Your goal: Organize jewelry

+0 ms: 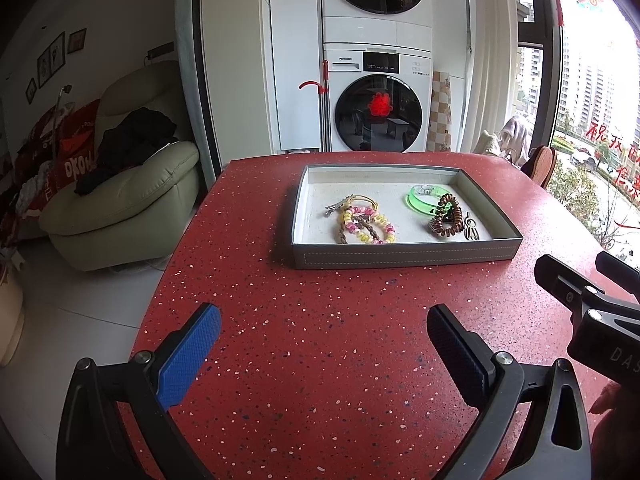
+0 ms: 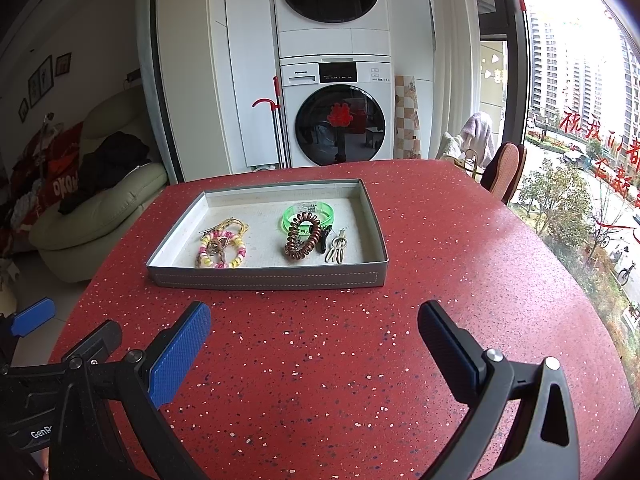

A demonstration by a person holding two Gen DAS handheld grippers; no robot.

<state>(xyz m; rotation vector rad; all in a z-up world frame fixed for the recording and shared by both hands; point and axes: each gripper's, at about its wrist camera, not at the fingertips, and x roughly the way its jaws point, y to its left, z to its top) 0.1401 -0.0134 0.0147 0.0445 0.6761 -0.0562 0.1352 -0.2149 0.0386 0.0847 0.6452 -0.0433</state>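
Note:
A grey tray stands on the red speckled table. In it lie a pink and yellow bead bracelet, a green bangle, a brown coil hair tie, a metal hair clip and a beige clip. My left gripper is open and empty, short of the tray. My right gripper is open and empty, also short of the tray. The right gripper's body shows at the left view's right edge.
The red table has a curved edge. A pale green armchair stands to the left. Stacked washing machines are behind. A window is on the right, with a chair back at the table's far right edge.

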